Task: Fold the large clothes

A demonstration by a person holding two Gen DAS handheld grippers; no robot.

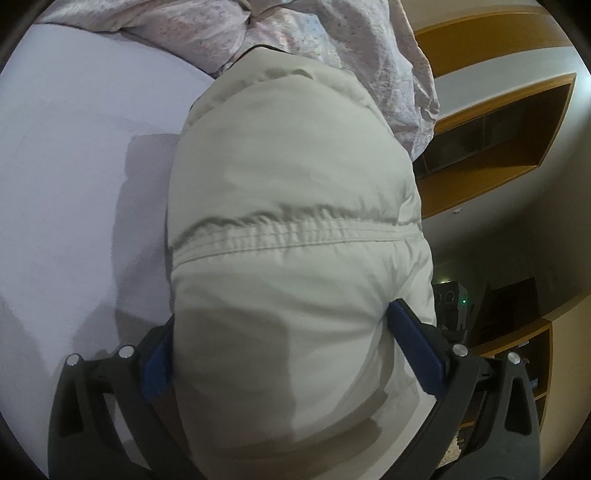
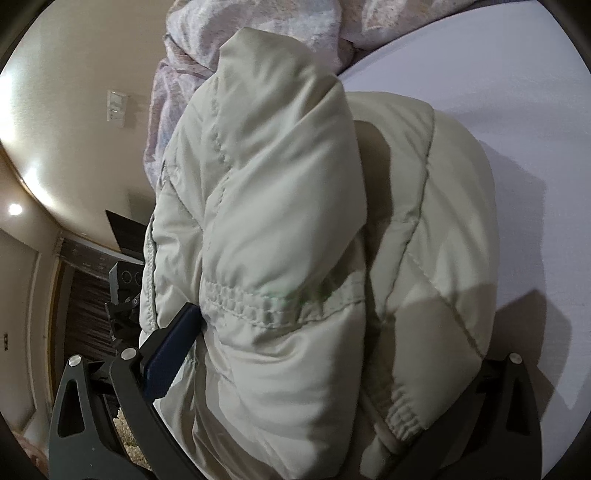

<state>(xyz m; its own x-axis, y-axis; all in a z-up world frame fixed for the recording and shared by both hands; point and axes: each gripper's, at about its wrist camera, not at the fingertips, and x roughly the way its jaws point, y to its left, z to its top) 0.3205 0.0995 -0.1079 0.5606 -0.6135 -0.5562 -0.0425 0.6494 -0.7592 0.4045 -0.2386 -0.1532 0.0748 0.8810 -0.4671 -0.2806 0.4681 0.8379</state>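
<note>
A pale beige puffy jacket [image 1: 288, 206] lies on a white bed sheet [image 1: 74, 177]. My left gripper [image 1: 284, 354] has its jaws spread wide around a thick bundle of the jacket, with blue pads [image 1: 417, 350] pressing its sides. In the right wrist view the same jacket [image 2: 295, 221] is folded over itself, with an elastic seam across it. My right gripper [image 2: 314, 369] also straddles a thick fold; its left blue pad [image 2: 173, 350] touches the fabric and its right finger is hidden under the jacket.
A crumpled pink floral quilt [image 1: 295, 33] lies beyond the jacket at the bed's far end; it also shows in the right wrist view [image 2: 258, 33]. Wooden wall shelves [image 1: 498, 122] stand off the bed's side. A wall switch [image 2: 117, 105] is on the beige wall.
</note>
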